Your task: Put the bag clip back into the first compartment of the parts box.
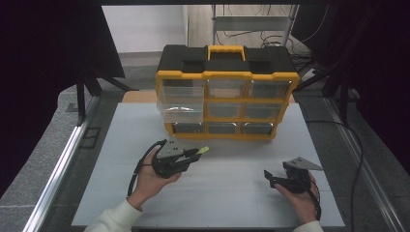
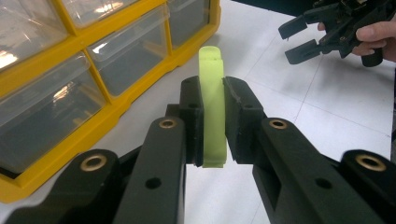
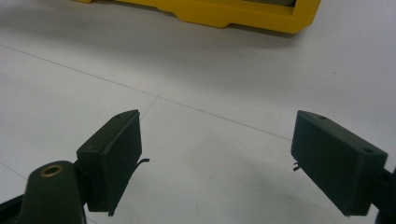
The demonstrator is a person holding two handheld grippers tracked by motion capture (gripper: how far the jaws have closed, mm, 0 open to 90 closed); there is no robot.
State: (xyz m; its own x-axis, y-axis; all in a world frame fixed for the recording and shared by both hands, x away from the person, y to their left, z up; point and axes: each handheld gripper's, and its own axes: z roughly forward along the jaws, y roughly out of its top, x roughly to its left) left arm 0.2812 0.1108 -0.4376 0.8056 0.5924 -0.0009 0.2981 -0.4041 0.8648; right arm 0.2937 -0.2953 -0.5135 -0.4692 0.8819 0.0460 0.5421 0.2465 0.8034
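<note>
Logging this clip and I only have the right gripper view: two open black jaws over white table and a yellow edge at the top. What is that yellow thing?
Observer: A yellow and black drawer organizer with clear drawers, standing at the far side of the table.
Operator: Are all its drawers shut?
Observer: No, the left drawer of the middle row is pulled out.
Operator: What is the other hand doing?
Observer: The left gripper is shut on a flat lime-green piece, seen edge on between its pads.
Operator: Is it at the drawer?
Observer: No, it is short of the organizer, above the table.
</note>
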